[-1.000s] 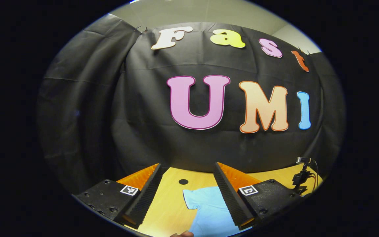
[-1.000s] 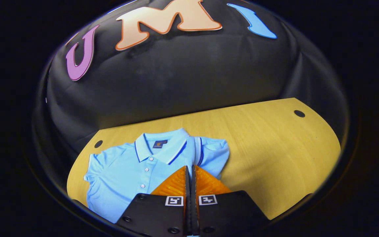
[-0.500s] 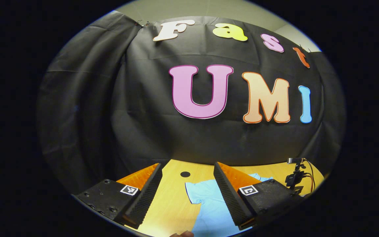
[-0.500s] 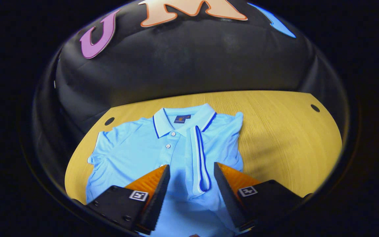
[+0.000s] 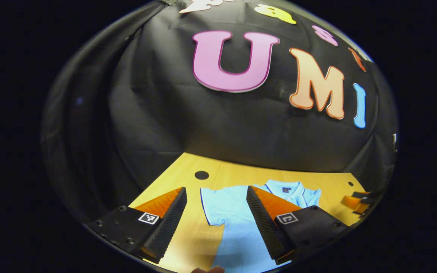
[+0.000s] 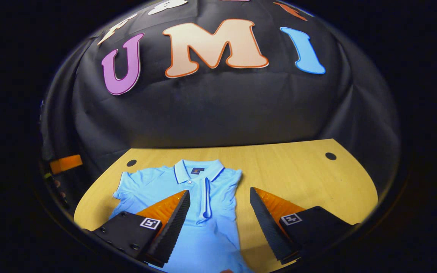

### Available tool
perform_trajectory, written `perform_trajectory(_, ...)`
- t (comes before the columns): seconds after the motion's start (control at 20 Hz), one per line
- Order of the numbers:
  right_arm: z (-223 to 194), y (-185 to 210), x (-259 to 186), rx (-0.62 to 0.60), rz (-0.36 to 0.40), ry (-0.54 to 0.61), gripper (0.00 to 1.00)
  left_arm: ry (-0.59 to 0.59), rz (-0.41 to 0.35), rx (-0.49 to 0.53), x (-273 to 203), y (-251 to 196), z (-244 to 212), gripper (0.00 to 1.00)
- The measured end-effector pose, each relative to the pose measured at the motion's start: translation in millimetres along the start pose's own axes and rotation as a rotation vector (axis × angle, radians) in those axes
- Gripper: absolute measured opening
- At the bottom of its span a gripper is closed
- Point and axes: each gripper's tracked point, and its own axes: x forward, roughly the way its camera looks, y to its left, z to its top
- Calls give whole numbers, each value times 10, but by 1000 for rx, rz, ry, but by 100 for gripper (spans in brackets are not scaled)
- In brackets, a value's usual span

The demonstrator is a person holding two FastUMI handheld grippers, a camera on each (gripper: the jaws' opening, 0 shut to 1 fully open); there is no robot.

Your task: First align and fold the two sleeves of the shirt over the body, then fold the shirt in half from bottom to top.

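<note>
Both grippers are hovering with fingers spread wide, holding nothing: the left gripper (image 5: 214, 223) should be pinching the polo shirt's (image 6: 203, 227) unfolded sleeve (image 5: 209, 206), centre-frame, by its cuff.

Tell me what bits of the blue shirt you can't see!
- Left gripper view: the shirt is partly behind the left gripper's fingers; its bottom is cut off by the picture's edge.
- Right gripper view: the right gripper's fingers cover its lower left; the hem is cut off too.

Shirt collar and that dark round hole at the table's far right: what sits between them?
Nothing: in the right gripper view, only bare wooden table runs from the shirt collar to the hole.
</note>
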Motion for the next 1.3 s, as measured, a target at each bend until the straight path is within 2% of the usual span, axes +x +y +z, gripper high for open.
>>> perform_trajectory(0.25,-162,-494,-198,4,-109,34,99,141,32,-10,632,55,-645,96)
perform_trajectory(0.45,-243,-642,-287,-11,-149,39,99,183,87,29,965,173,-943,96)
perform_trajectory(0.5,-263,-661,-315,-25,-152,45,94,195,91,47,1015,176,-993,95)
perform_trajectory(0.55,-276,-662,-330,-33,-153,48,99,202,89,57,1058,179,-1034,95)
perform_trajectory(0.6,-265,-660,-339,-36,-152,47,94,205,97,62,1095,192,-1058,95)
perform_trajectory(0.65,-264,-660,-351,-37,-151,46,99,220,97,58,1127,196,-1106,95)
perform_trajectory(0.75,-265,-668,-375,-40,-147,44,99,244,114,63,1152,209,-1180,96)
perform_trajectory(0.85,-314,-669,-347,-38,-143,51,95,244,95,71,1188,151,-1173,96)
perform_trajectory(0.9,-340,-668,-344,-30,-142,57,95,246,75,77,1213,104,-1182,92)
perform_trajectory(1.0,-415,-661,-348,-6,-139,69,95,255,3,78,1197,-54,-1161,56)
perform_trajectory(1.05,-448,-662,-349,2,-138,74,99,257,-16,81,1209,-107,-1172,38)
perform_trajectory(1.15,-471,-691,-397,2,-137,74,95,268,2,81,1229,-117,-1166,1)
perform_trajectory(1.25,-440,-697,-437,-3,-134,62,95,281,8,77,1205,-160,-1159,0)
perform_trajectory(1.3,-408,-712,-456,-2,-134,56,99,283,-3,67,1187,-227,-1132,0)
